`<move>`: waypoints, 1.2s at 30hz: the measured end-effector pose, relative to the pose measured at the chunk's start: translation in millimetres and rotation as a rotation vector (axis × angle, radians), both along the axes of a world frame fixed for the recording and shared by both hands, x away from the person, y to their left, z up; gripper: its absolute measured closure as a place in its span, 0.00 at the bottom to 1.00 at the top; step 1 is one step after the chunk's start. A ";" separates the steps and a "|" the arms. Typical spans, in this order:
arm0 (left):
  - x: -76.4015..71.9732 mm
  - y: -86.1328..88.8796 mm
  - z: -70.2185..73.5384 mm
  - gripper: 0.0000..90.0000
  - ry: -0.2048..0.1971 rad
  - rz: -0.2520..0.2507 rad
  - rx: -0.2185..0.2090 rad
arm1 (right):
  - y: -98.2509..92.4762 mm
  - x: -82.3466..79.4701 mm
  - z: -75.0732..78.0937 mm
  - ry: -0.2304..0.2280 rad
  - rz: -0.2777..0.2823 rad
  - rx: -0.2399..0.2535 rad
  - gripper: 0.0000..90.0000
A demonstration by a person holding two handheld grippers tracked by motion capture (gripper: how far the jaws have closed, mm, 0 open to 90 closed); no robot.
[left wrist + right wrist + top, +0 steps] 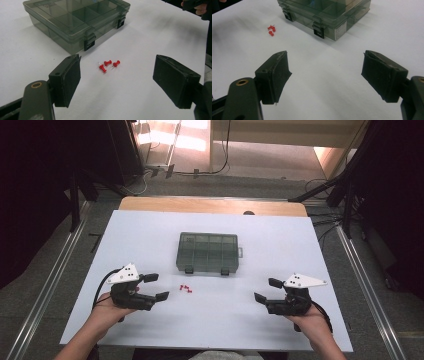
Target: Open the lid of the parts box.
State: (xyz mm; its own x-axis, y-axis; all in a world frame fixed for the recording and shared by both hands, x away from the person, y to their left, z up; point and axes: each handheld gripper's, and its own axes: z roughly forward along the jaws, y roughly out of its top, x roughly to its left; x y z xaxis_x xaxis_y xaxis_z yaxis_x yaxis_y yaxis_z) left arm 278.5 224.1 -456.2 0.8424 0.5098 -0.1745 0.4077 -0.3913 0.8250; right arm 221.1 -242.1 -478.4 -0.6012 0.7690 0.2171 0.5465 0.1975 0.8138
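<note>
A smoky transparent compartment box (208, 252) lies closed on the white table, its two black latches facing me. Three red push pins (186, 289) lie loose just in front of it. In the left gripper view the push pins (108, 65) sit on the sheet between and beyond the jaws, with the box (75, 20) behind them. My left gripper (156, 287) is open and empty, to the left of the pins. My right gripper (267, 290) is open and empty at the right. In the right gripper view the box (324, 12) is ahead and the pins (271, 29) lie far left.
The white sheet (280, 245) covers a wooden table (210, 205) whose far edge shows behind it. Metal rails (50, 285) run along both sides on grey carpet. Dark stands and cables stand at the back corners.
</note>
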 end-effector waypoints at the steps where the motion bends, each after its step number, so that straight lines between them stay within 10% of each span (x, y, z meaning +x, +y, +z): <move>1: 0.0 0.5 0.3 0.25 0.001 0.004 -0.002 | -0.5 0.1 0.0 0.001 -0.002 0.000 0.25; 36: 0.4 1.4 0.4 0.25 0.002 0.013 0.005 | -5.8 3.5 4.4 0.040 -0.011 0.041 0.21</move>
